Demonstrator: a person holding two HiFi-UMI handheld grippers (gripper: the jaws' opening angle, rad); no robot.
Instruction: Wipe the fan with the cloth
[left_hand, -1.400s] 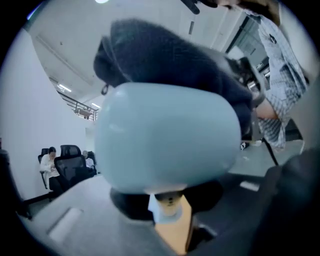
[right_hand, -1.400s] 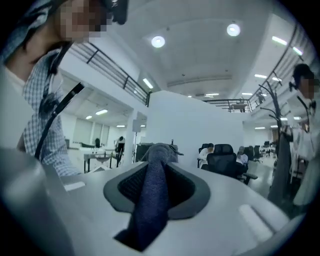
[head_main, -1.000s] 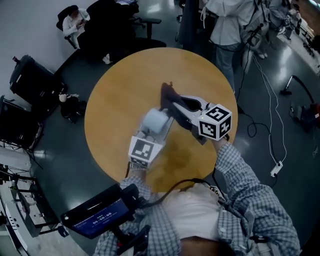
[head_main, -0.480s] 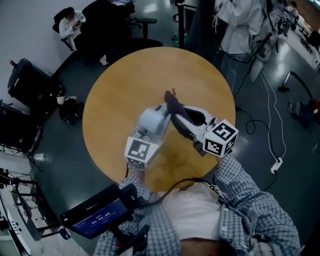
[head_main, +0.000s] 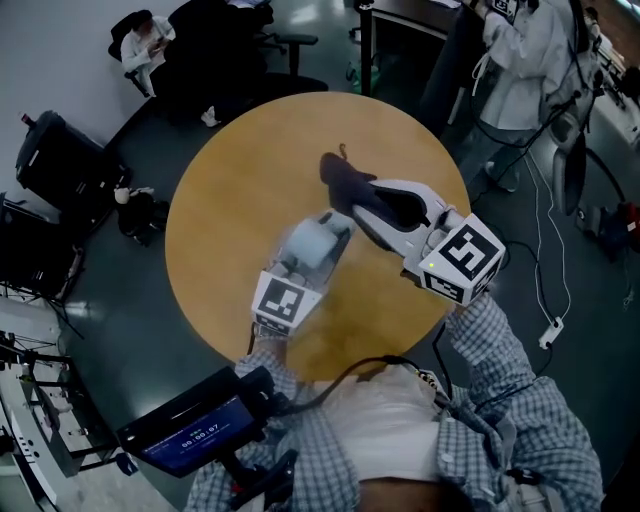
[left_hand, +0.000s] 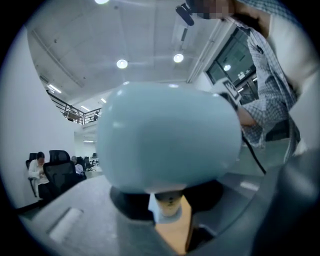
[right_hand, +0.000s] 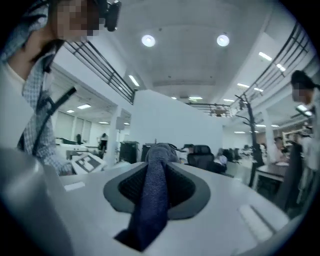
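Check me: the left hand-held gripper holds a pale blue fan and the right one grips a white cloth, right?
Not white: the right gripper view shows the cloth in the right hand-held gripper is dark blue. The left hand-held gripper does hold the pale blue fan.

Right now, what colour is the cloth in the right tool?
Dark blue cloth, finely woven; clearest in the right gripper view.

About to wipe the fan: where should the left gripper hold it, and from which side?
Hold the fan by the narrow lower part under its rounded head, coming in level from the person's side, as the left gripper grips it now. The head looks too wide and smooth for the jaws, and this leaves it bare for the cloth in the right gripper.
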